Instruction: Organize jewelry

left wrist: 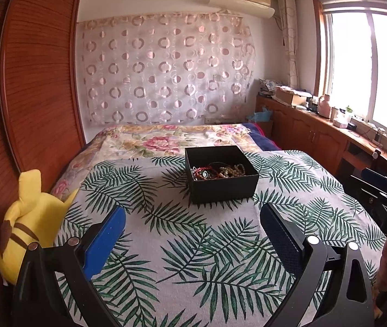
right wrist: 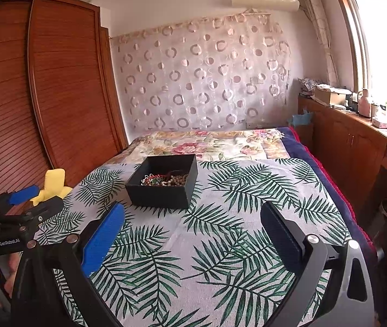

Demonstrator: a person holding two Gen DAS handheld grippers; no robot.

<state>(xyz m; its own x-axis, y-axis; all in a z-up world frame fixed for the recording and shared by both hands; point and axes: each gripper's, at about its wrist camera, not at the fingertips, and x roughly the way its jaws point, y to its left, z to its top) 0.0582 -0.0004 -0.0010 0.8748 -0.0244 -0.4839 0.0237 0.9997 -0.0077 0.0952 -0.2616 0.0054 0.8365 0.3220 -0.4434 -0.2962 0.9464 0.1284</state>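
Observation:
A black open box [left wrist: 222, 189] stands on the leaf-print cloth [left wrist: 193, 245] on the bed. Inside lies a tangle of jewelry [left wrist: 218, 172]: red cord pieces and a cream bead string. The box also shows in the right wrist view [right wrist: 160, 194] with the jewelry [right wrist: 165, 180] inside. My left gripper [left wrist: 193, 218] is open and empty, a short way in front of the box. My right gripper [right wrist: 193, 218] is open and empty, in front and to the right of the box. The left gripper [right wrist: 22, 193] also shows at the left edge of the right wrist view.
A yellow plush toy [left wrist: 30, 226] lies at the bed's left edge by the wooden wardrobe [left wrist: 38, 81]. A floral blanket [left wrist: 166, 139] covers the far bed. A wooden cabinet [left wrist: 316, 130] with clutter runs under the window on the right.

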